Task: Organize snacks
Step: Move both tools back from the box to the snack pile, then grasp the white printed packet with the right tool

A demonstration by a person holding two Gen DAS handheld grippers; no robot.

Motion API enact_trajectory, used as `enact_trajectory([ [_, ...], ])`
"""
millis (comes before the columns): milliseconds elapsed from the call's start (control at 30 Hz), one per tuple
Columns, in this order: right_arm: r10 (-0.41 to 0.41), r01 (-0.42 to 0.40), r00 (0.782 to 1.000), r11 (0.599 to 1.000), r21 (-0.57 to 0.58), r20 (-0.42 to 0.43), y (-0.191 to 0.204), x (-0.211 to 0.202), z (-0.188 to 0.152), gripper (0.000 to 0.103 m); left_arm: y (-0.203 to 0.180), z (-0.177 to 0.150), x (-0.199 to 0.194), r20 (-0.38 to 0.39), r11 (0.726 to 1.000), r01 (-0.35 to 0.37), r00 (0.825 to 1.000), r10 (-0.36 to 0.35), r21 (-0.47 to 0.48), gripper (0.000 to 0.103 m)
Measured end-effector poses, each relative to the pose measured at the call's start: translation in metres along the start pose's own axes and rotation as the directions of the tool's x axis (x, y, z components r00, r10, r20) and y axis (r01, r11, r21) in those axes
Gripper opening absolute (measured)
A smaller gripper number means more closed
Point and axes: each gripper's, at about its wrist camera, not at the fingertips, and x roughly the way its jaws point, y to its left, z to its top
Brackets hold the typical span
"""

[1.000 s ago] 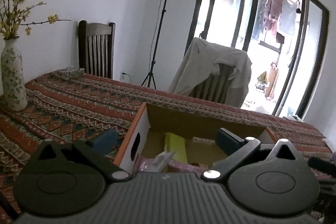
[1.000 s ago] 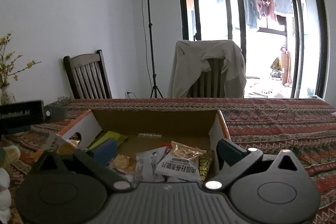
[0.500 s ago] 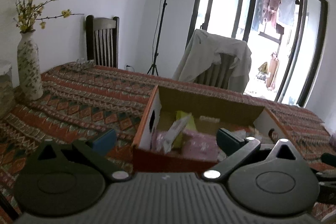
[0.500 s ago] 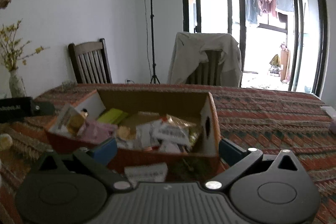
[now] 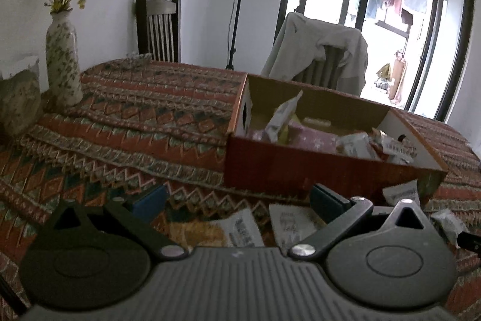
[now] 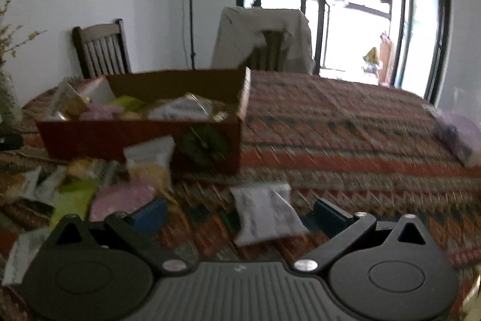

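The cardboard box (image 6: 141, 137) on the worktop (image 6: 345, 134) holds a jumble of snack packets (image 6: 177, 109). More packets lie loose in front of the box, a white packet (image 6: 264, 215) resting between the spread fingers of the right hand-held gripper (image 6: 237, 215). The left hand-held gripper (image 5: 237, 200) is also open and empty, just short of the box.

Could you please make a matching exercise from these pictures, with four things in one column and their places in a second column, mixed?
Things:
1. vase with yellow flowers
2. grey jacket
3. white snack packet
4. purple bag

Places:
A. near the far right edge of the table, in the right wrist view
B. draped over a chair behind the cardboard box
C. standing on the tablecloth, left of the box
D. lying on the tablecloth in front of the open jaws of the right gripper

Pairs: 1-C, 2-B, 3-D, 4-A
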Motion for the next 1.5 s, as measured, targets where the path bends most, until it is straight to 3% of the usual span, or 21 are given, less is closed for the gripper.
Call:
enact_trajectory([
  [300,0.007,-0.005,0.997,1.0,0.022,-0.079,-0.008,0.017,-0.017,0.103,0.003,-0.009,-0.007,-0.012,1.0,-0.014,1.0,0.014,0.004,0.103],
  [600,-0.05,0.054,0.993,0.998,0.038,-0.103,-0.023,0.052,0.007,0.103,0.009,-0.008,0.002,-0.028,1.0,-0.025,0.999,0.025,-0.014,0.103],
  [867,-0.026,0.029,0.994,0.999,0.025,-0.108,-0.025,0.067,0.01,0.103,0.007,-0.008,0.004,-0.038,0.999,-0.031,0.999,0.03,-0.016,0.103],
  [933,-0.014,0.016,0.995,1.0,0.017,-0.096,-0.023,0.064,0.01,0.096,0.005,-0.008,0.004,-0.04,0.999,-0.031,0.999,0.031,-0.012,0.103],
  [967,-0.006,0.007,0.996,1.0,0.011,-0.088,-0.021,0.062,0.009,0.088,0.004,-0.009,0.004,-0.041,0.999,-0.031,0.999,0.031,-0.009,0.103],
  [1033,0.015,-0.016,0.997,1.0,-0.007,-0.071,-0.016,0.057,0.008,0.071,0.003,-0.009,0.003,-0.045,0.999,-0.034,0.998,0.033,-0.008,0.103],
  [1067,0.024,-0.024,0.998,1.0,-0.014,-0.06,-0.013,0.054,0.007,0.049,0.003,-0.009,0.003,-0.046,0.999,-0.032,0.998,0.032,-0.01,0.103],
  [1100,0.017,-0.018,0.998,1.0,-0.022,-0.053,-0.011,0.052,0.007,0.043,0.004,-0.009,0.002,-0.043,0.999,-0.03,0.999,0.029,-0.012,0.103],
  [1500,-0.026,0.025,0.996,1.0,0.008,0.08,-0.004,0.013,-0.005,0.04,0.017,-0.014,-0.002,-0.073,0.998,-0.053,0.996,0.052,-0.016,0.103],
])
